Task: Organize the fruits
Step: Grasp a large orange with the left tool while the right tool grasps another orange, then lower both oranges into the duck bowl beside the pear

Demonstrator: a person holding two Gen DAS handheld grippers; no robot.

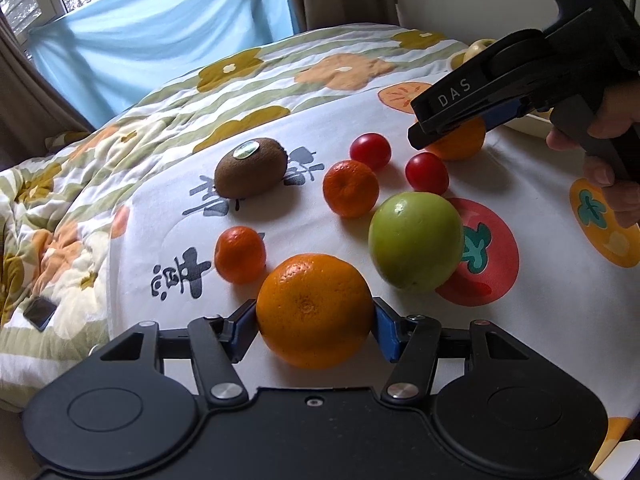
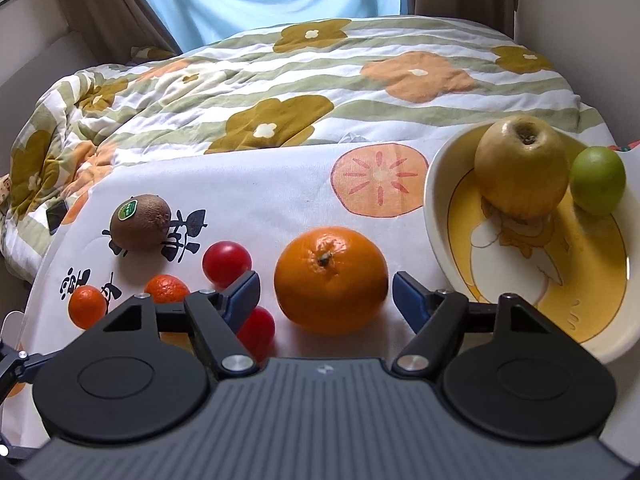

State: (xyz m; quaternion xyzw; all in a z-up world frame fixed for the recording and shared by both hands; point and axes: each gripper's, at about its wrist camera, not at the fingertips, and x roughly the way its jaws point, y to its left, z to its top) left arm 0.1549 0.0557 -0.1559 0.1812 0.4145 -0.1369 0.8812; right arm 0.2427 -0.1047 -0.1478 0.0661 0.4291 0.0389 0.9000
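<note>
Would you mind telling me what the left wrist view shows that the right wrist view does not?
Only the left wrist view shows the left gripper clamped on a large orange and a green apple lying on the cloth. Only the right wrist view shows the bowl clearly, holding a pear and a green fruit, and a gap between the right gripper pads and its orange. Both show the kiwi.

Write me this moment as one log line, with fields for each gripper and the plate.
left gripper: shut on near orange | right gripper: open around far orange, pads apart from it | plate: holds pear, green fruit
</note>
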